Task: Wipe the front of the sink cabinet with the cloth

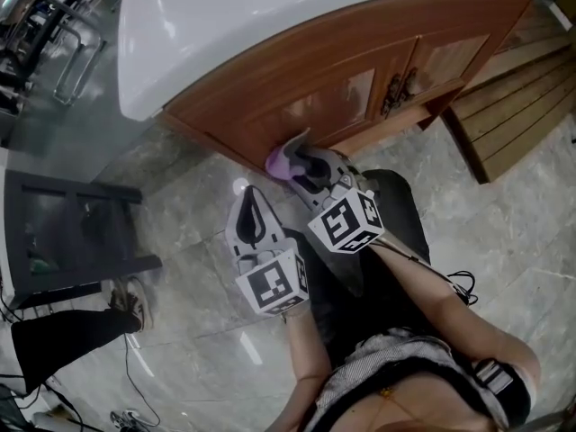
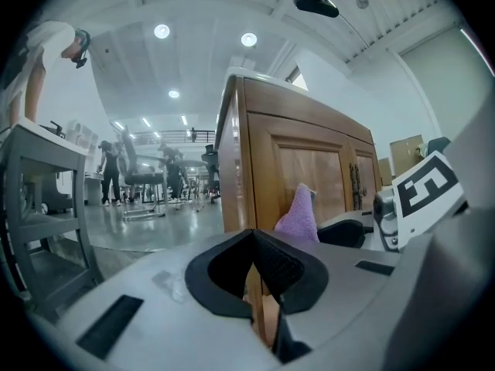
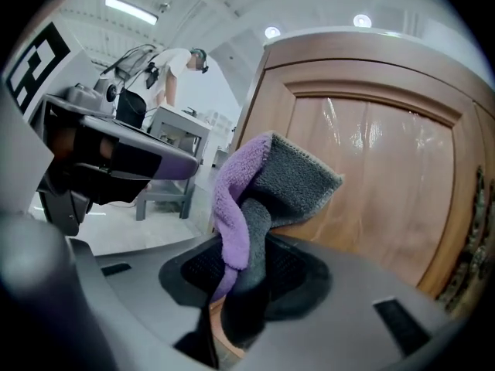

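grey glossy stone floor tiling [image 1: 198, 241] is running under a bright hall with round ceiling lights. the purple and grey terry cloth [image 3: 259, 195] is sitting folded between the jaws of the right gripper [image 3: 240, 284], which are closing on its lower part while its free upper end is standing up against the front of the reddish-brown wooden sink cabinet [image 1: 315, 88]. in the head view the cloth is showing as a purple bunch low on the left door panel, near the cabinet's bottom edge. the right gripper is pointing at that door with its marker cube [image 1: 346, 223] facing up.

the left gripper [image 1: 250, 196] is hovering just beside the right one, on its left and a little back from the cabinet, apart from the wood. its jaws are resting together with nothing between them, and its own marker cube [image 1: 274, 282] is sitting near the person's forearm.

dark ornate metal handles [image 1: 396, 93] are hanging where the two doors meet, well to the right of the cloth. a white glossy countertop [image 1: 270, 7] is overhanging the cabinet. pale wooden slatted decking [image 1: 522, 97] is lying at the right, and a dark grey frame table [image 1: 72, 232] is standing at the left. in the right gripper view a person in a white top [image 3: 174, 76] is bending over a far table.
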The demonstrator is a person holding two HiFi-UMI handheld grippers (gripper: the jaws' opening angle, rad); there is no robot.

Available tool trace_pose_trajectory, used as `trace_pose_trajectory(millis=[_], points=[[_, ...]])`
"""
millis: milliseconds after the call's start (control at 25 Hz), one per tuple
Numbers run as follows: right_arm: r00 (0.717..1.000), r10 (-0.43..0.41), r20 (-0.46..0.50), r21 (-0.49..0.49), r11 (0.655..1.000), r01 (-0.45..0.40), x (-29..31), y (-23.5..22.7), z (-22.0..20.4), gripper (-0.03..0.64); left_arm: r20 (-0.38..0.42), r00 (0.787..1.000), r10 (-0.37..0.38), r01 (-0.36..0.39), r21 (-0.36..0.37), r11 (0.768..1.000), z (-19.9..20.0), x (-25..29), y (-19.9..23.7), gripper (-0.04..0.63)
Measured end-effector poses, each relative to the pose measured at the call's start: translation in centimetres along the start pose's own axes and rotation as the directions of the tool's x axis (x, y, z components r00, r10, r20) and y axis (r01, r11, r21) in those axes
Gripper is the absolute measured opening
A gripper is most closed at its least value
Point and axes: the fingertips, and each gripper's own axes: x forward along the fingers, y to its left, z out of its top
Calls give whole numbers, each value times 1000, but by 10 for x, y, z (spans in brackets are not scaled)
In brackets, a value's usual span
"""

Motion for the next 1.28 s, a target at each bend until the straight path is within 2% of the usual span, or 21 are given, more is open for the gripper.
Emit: trace_pose_trajectory(millis=[560,1280], points=[[996,-78,-39,-25,997,77,-15,-30,-13,178,-6,999,-35,35,1,999,2,8,-20,6],[985,-157,-71,10,987,158,-41,-72,-38,178,-17,997,-77,77,3,997,-1,23,-51,6]])
